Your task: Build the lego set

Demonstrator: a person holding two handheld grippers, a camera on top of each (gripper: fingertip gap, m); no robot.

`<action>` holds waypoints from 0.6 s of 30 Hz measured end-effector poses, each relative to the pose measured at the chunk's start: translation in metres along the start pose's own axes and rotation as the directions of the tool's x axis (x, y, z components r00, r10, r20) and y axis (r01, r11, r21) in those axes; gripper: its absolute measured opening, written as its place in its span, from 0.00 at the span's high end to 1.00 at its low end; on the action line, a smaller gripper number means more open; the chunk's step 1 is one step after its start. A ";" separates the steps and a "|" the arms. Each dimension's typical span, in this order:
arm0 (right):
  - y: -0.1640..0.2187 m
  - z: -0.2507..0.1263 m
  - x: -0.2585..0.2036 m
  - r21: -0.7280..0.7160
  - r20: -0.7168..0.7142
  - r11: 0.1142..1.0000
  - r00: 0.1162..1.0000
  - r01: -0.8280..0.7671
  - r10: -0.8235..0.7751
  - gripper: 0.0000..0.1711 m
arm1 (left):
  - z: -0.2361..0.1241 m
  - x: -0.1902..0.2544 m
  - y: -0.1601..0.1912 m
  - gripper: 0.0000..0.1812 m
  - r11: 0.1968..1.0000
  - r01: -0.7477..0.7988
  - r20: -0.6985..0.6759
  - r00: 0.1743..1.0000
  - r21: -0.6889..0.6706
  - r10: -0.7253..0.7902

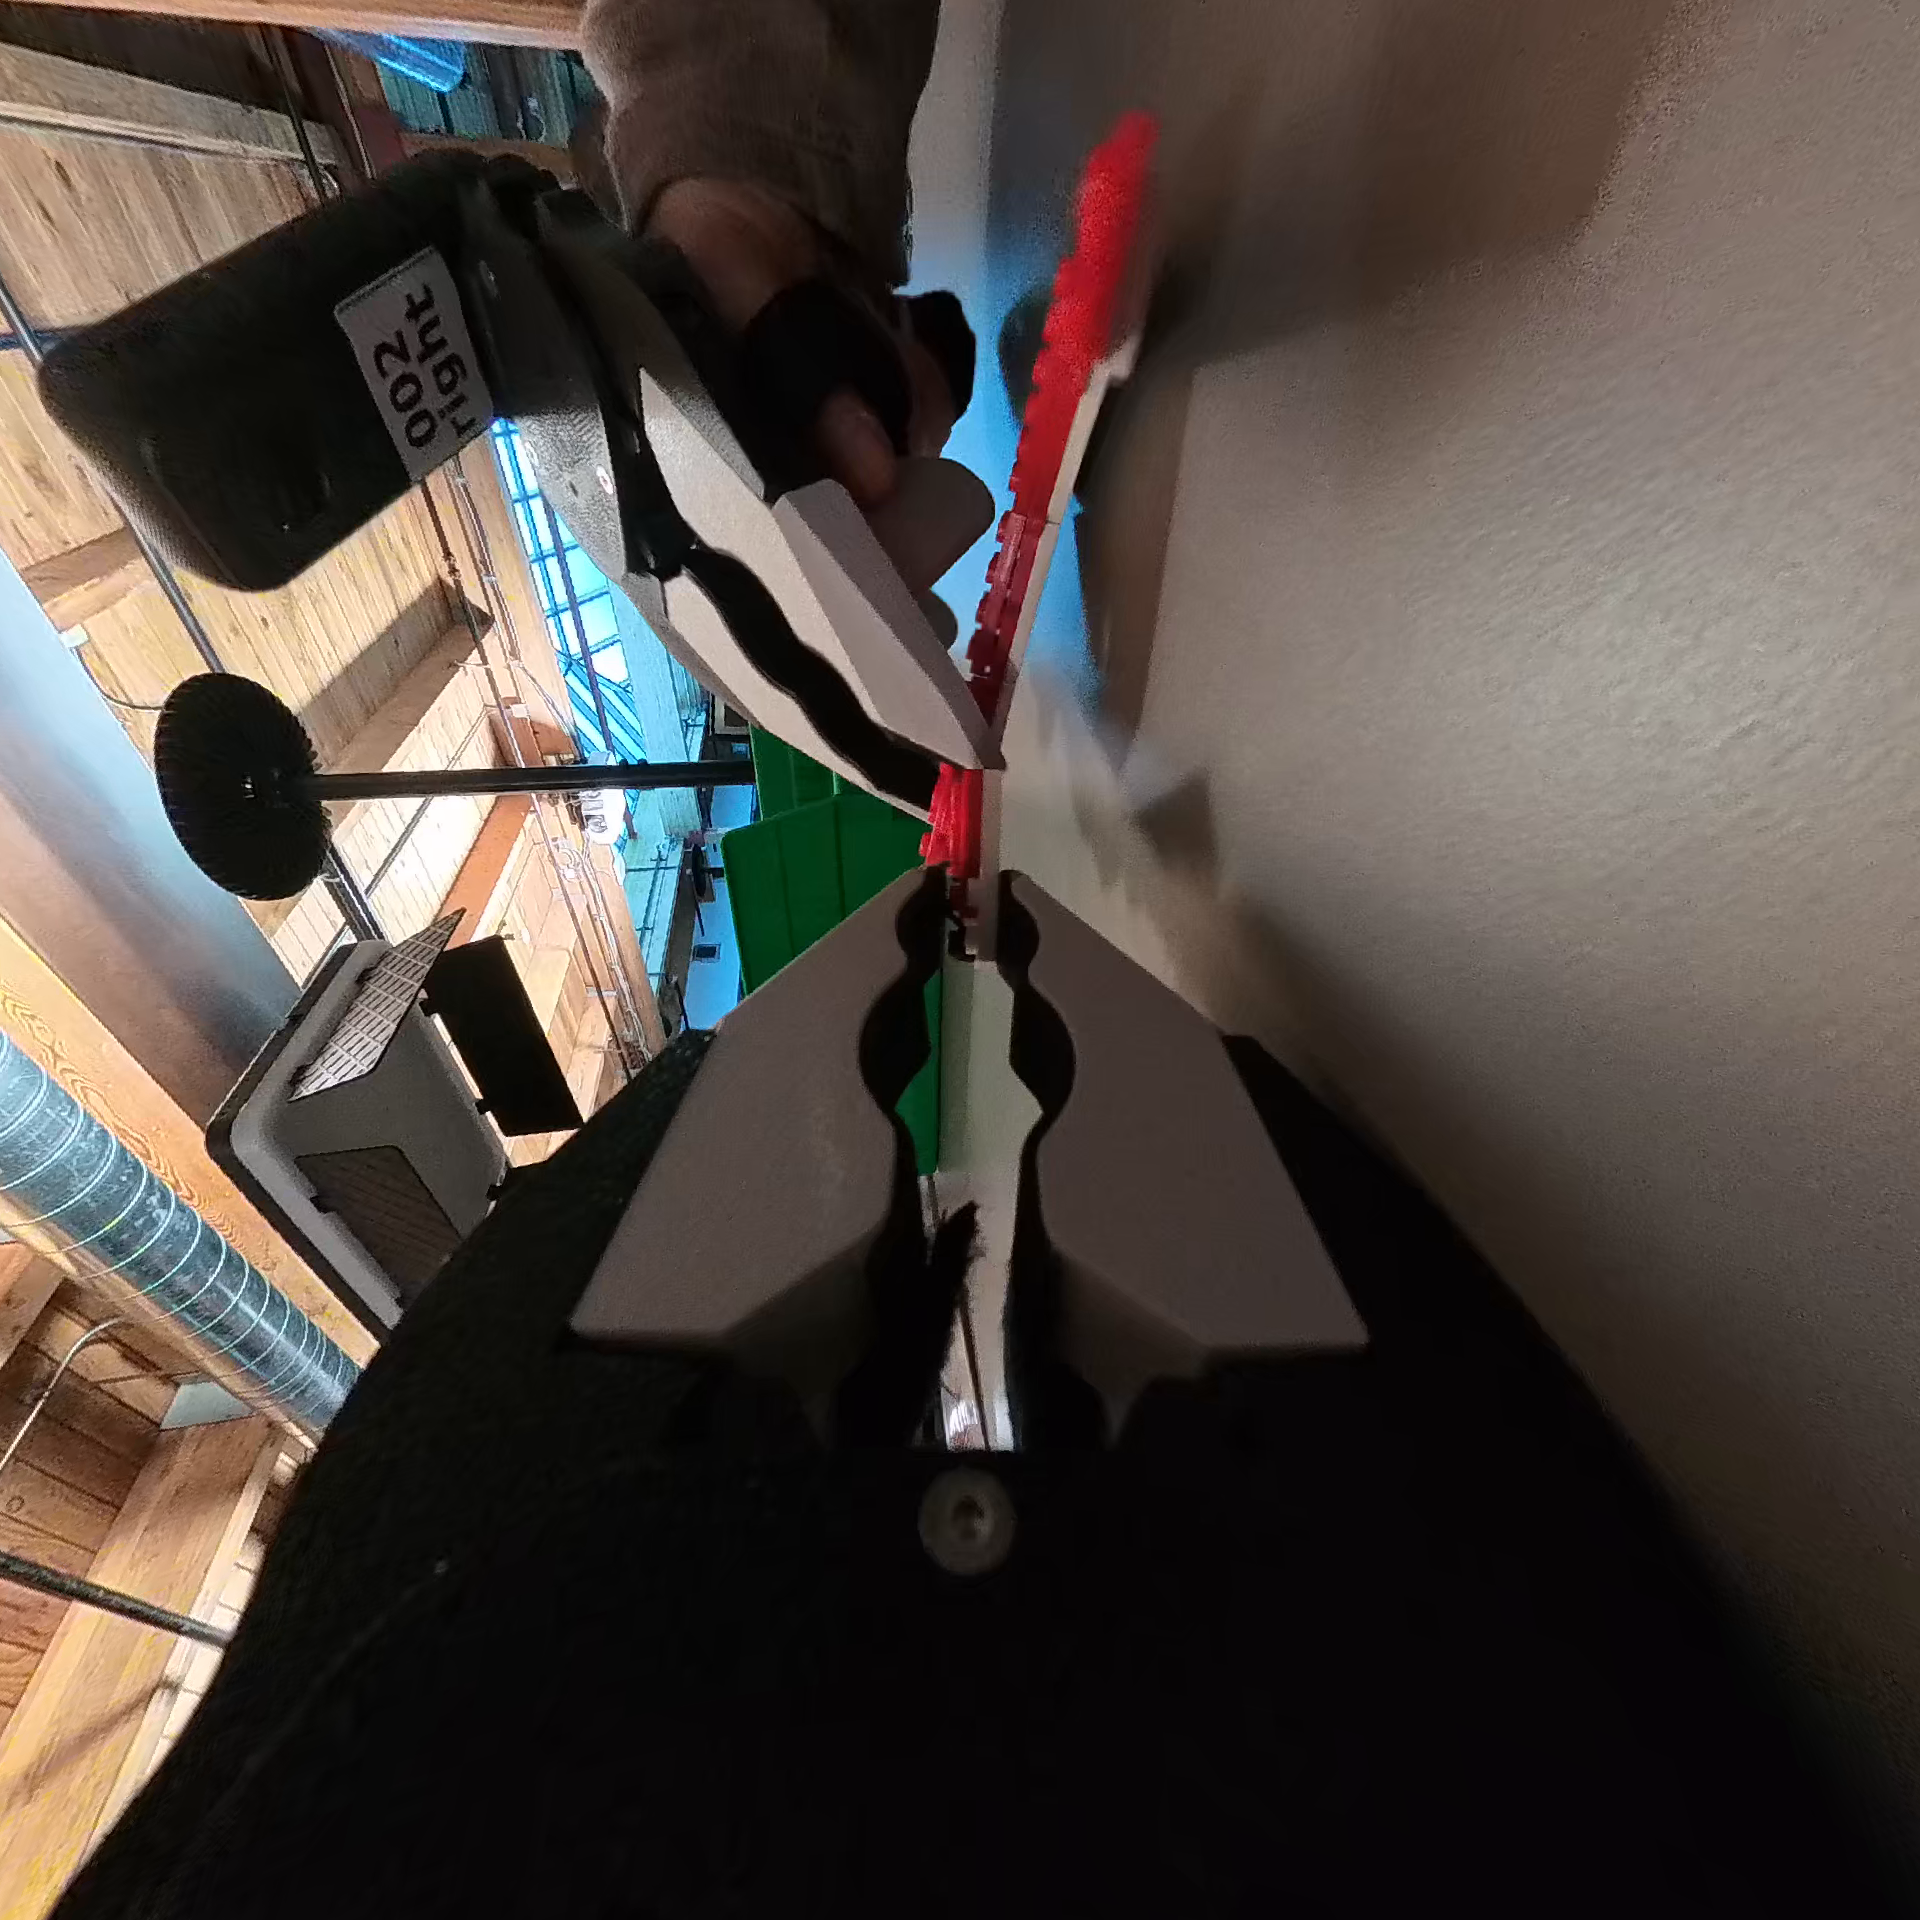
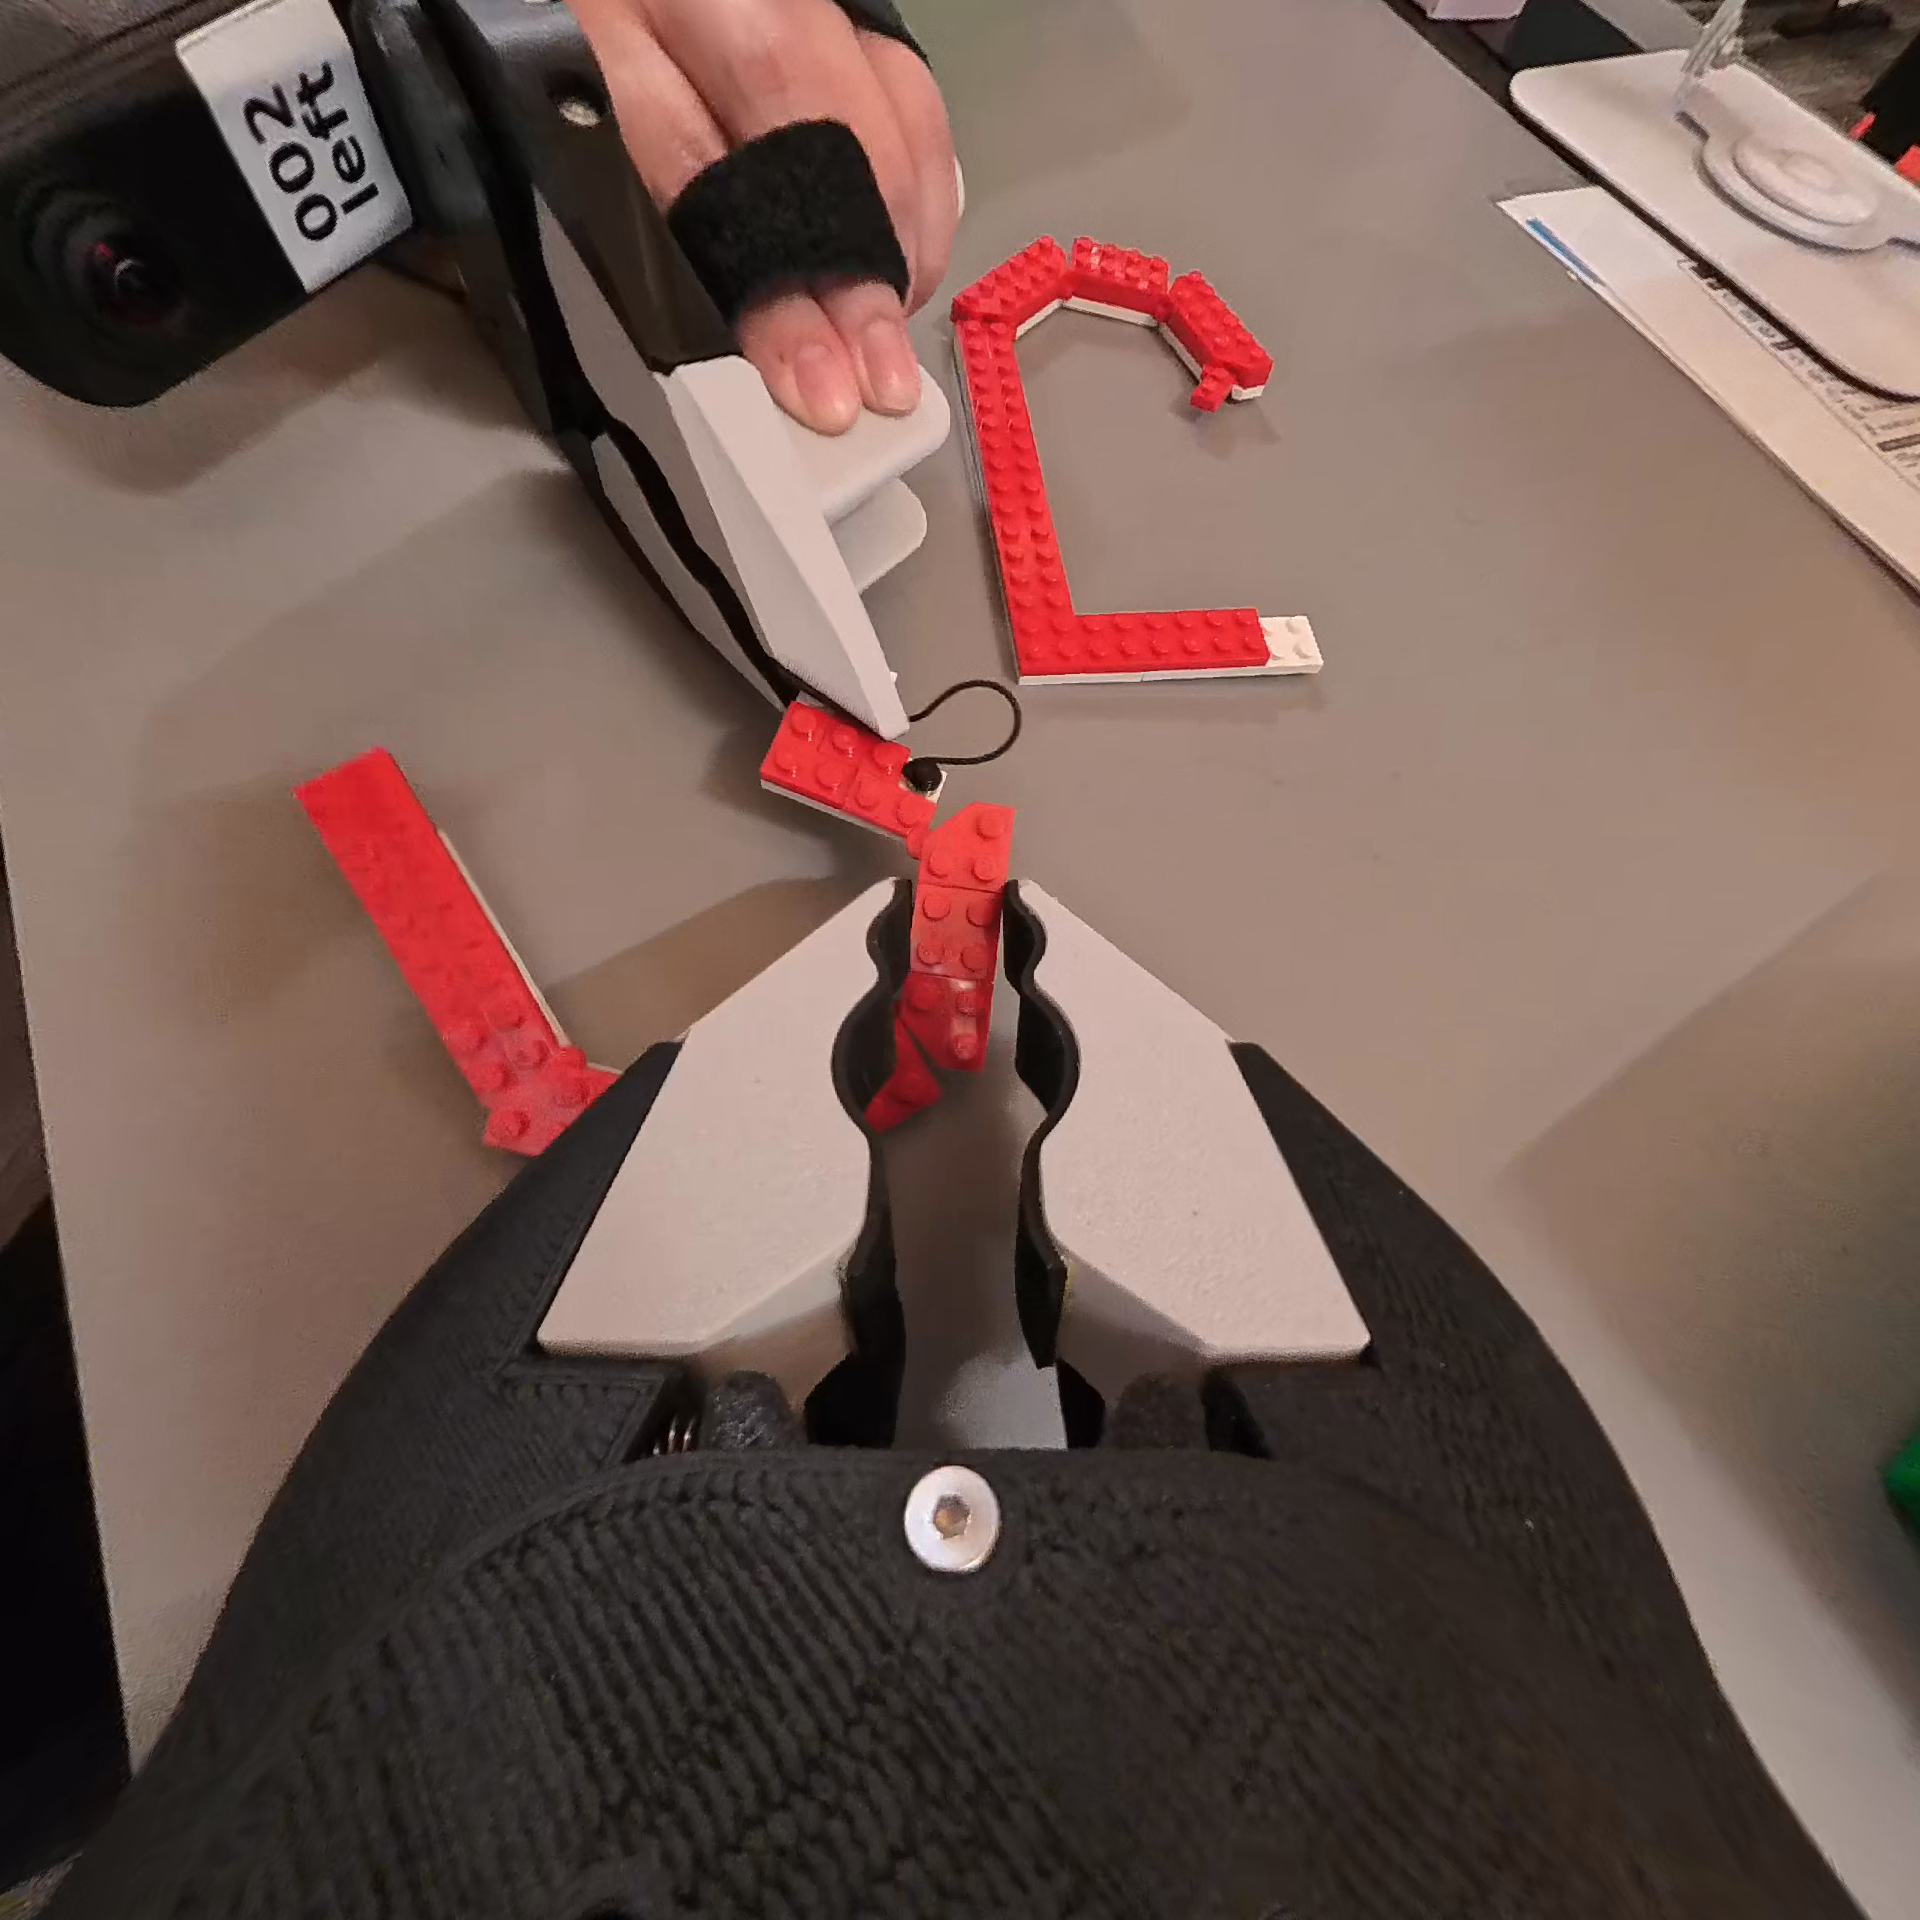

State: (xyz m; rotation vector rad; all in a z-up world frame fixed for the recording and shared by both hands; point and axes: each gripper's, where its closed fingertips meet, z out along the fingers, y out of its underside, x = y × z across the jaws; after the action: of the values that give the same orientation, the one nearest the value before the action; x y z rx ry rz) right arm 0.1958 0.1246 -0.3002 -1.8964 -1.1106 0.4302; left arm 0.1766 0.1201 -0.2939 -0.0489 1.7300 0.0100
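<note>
My right gripper is shut on a short bent chain of red plates, held just above the grey table. My left gripper comes in from the upper left, shut on a small red-on-white plate piece that meets the chain's far end. A thin black cord loops from that piece. In the left wrist view my left gripper clamps the piece edge-on, with the right gripper just beyond. A large hook-shaped red assembly lies further back.
A long red strip on white plates lies on the table to the left. A white tray and a printed sheet sit at the far right. Something green shows at the right edge. A person's hand holds the left gripper. The grippers are tip to tip, or close to it.
</note>
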 end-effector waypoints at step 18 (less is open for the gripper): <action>0.001 0.002 -0.001 0.001 -0.053 1.000 0.999 -0.002 0.002 0.85 | 0.001 0.000 -0.003 0.96 1.000 -0.005 0.001 1.000 -0.002 0.005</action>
State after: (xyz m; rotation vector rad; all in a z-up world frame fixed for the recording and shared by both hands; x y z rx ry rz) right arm 0.1945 0.1247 -0.3027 -1.8979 -1.0735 0.3791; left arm 0.1777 0.1174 -0.2939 -0.0462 1.7296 0.0149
